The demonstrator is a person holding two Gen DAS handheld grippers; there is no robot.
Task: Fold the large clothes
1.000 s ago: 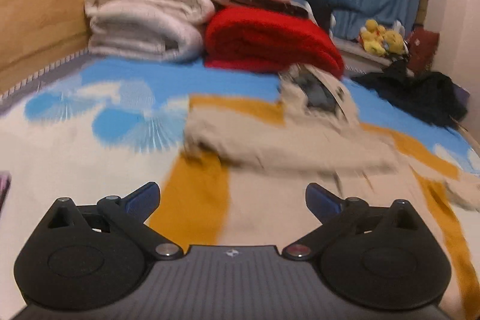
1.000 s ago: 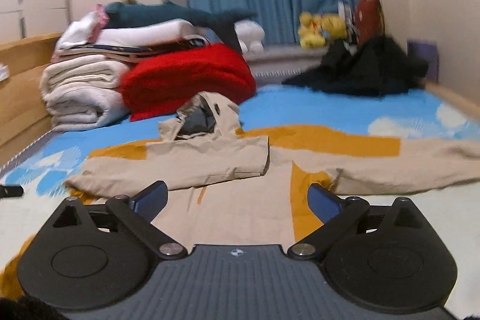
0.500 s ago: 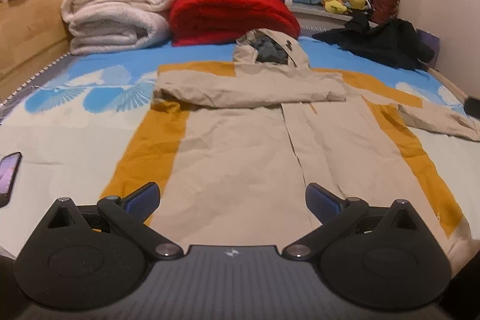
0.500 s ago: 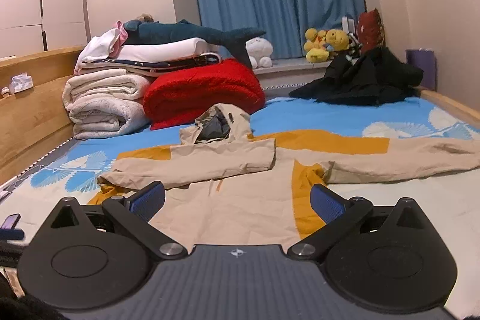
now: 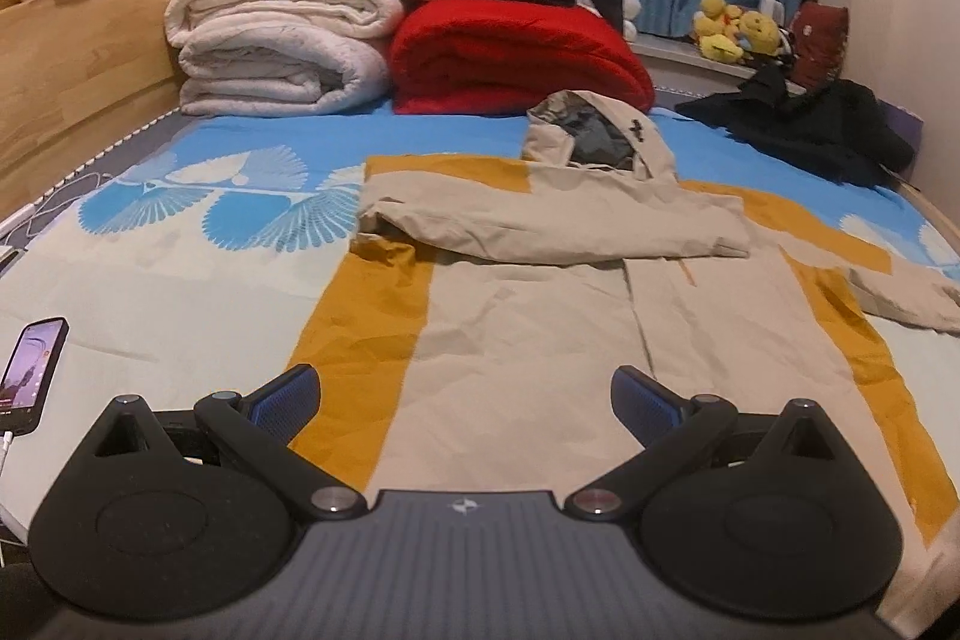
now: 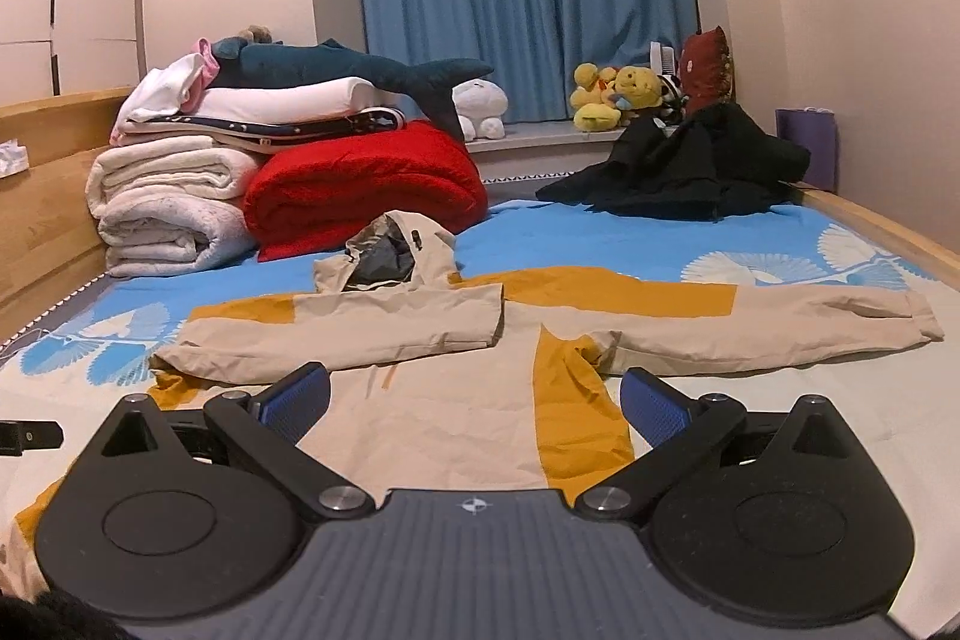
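Beige-and-mustard hooded jacket [image 5: 528, 316], one sleeve [image 5: 540, 226] across chest

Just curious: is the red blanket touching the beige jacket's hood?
Cannot tell. In the right wrist view the hood overlaps the red blanket, hiding any gap; the left wrist view is no clearer.

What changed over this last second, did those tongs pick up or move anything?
Nothing was picked up. The left tongs pulled back from the beige-and-mustard hooded jacket, so more of it shows; the right tongs lifted slightly. Both stayed open and empty. The jacket kept one sleeve folded across its chest, the other spread out.
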